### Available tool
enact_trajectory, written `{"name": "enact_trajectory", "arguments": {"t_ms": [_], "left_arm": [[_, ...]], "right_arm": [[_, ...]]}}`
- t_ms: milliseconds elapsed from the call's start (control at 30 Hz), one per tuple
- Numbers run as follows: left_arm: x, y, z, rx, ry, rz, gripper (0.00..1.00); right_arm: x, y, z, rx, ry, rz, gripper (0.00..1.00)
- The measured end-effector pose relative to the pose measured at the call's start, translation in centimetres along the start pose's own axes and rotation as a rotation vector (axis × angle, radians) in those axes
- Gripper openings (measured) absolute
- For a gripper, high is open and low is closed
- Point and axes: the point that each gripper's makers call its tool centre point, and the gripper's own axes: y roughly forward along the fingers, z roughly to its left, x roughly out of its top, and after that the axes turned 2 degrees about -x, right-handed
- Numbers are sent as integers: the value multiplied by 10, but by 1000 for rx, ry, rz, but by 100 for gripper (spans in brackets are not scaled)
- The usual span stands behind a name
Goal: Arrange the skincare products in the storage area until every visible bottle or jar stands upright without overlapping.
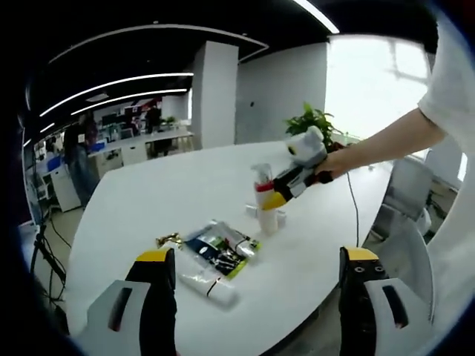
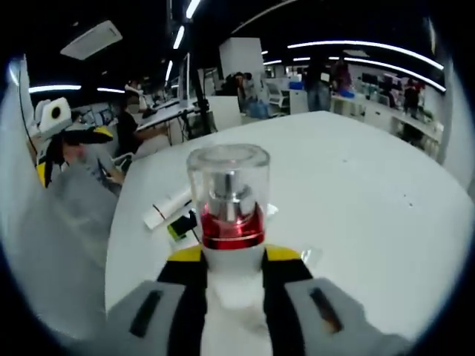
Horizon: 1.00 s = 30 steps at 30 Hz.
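Upright on the white table [image 1: 148,200], the pump bottle [image 2: 226,215] sits gripped by the right gripper [image 2: 231,278]. Left gripper [image 1: 256,278] gapes, hovering near what looks like a sachet [image 1: 221,248].

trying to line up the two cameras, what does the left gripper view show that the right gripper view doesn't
Left gripper view: the right gripper from outside, shut on the pump bottle, which stands upright on the white table; also the person's arm, a potted plant and the left gripper, open.

Right gripper view: a close look at the bottle's clear cap and red collar.

Both: the table, the lying white tube and the dark packet beside it.
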Motion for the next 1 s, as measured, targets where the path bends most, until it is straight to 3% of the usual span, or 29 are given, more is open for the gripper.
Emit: {"name": "enact_trajectory", "arguments": {"t_ms": [300, 667, 1000], "left_arm": [[1, 12, -19, -78, 22, 14, 87], [10, 40, -30, -175, 43, 18, 88], [24, 90, -24, -318, 122, 10, 84]], "right_arm": [[-5, -6, 7, 36, -9, -60, 28], [-9, -8, 13, 92, -109, -3, 28], [-7, -5, 14, 159, -136, 41, 28]]}}
